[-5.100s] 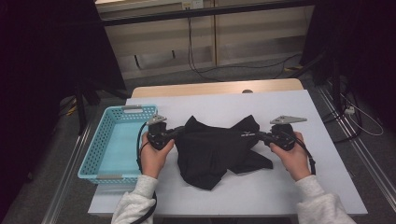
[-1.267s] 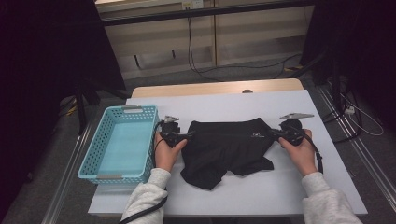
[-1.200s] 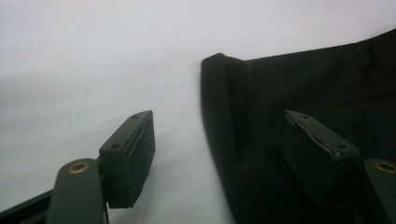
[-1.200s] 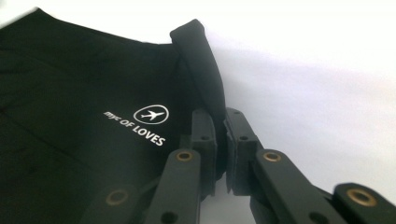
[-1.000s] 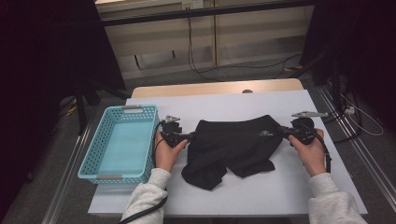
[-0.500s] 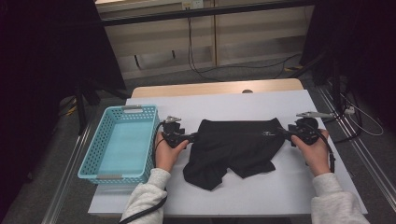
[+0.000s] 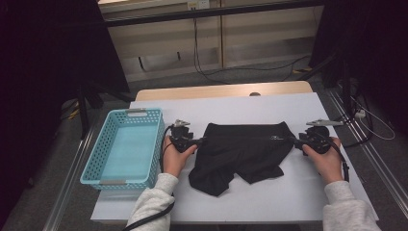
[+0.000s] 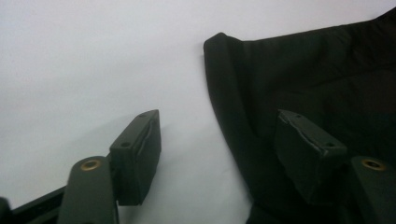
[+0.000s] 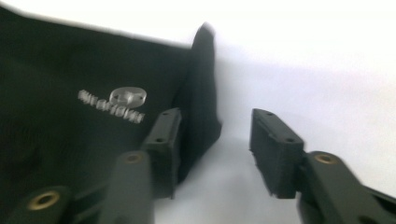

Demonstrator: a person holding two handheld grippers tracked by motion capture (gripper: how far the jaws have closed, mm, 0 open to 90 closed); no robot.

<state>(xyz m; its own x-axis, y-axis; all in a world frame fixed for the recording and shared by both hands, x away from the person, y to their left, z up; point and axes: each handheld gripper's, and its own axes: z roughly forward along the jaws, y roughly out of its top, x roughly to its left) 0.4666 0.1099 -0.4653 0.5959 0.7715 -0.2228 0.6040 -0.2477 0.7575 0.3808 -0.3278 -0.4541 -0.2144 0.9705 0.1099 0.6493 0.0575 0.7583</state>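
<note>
Both grippers [image 7: 201, 140] [image 7: 294, 140] spread at opposite corners of flat, smooth black shorts [image 7: 243, 154].

Left gripper [image 7: 199, 141] and right gripper [image 7: 294, 140] apart, fingers [image 8: 137, 149] spread.

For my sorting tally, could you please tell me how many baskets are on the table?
1. The light blue perforated plastic basket stands at the table's left edge, left of the black shorts.
</note>
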